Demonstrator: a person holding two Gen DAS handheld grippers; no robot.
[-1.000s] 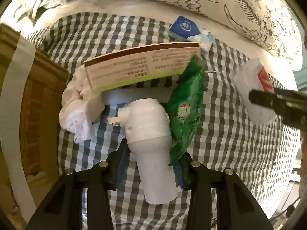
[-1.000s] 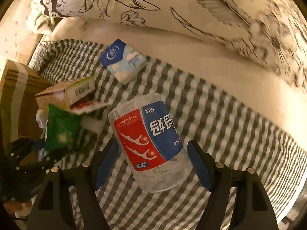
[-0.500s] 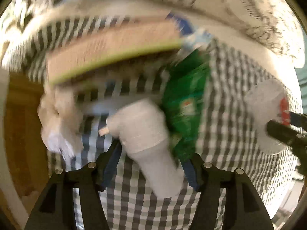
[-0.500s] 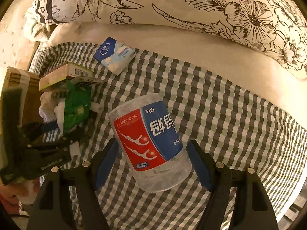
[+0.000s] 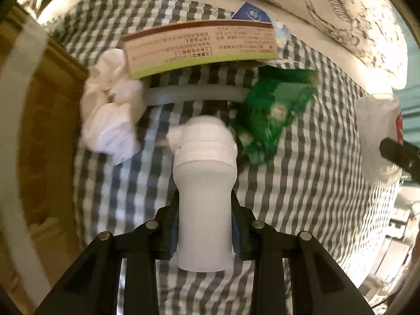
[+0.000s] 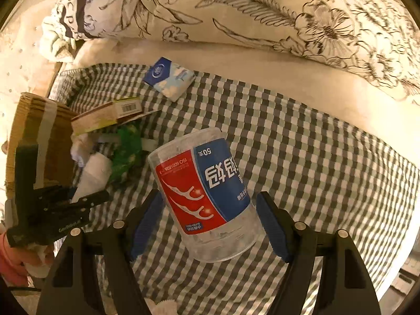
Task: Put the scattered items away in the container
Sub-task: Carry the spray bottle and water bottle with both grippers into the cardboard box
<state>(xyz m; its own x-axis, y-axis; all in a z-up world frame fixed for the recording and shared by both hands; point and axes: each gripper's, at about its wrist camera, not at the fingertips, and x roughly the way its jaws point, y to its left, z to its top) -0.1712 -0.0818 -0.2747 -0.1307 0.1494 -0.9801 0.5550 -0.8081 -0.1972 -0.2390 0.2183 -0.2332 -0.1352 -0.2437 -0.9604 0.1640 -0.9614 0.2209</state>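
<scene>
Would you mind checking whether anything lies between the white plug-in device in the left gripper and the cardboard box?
Only the crumpled white tissue lies on the checked cloth between the white plug-in device, clamped in the left gripper, and the cardboard box; carried above it, nothing visible blocks the way.

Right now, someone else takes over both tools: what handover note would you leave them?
Left tool: just closed on the white plug-in device.
Right tool: pads against the clear floss-pick jar, which looks held.
Still on the checked cloth: long carton, green packet, crumpled tissue, blue tissue pack.
Cardboard box sits at the left.
Done: two items gripped, none seen boxed.
Left: box both, then the rest.
</scene>
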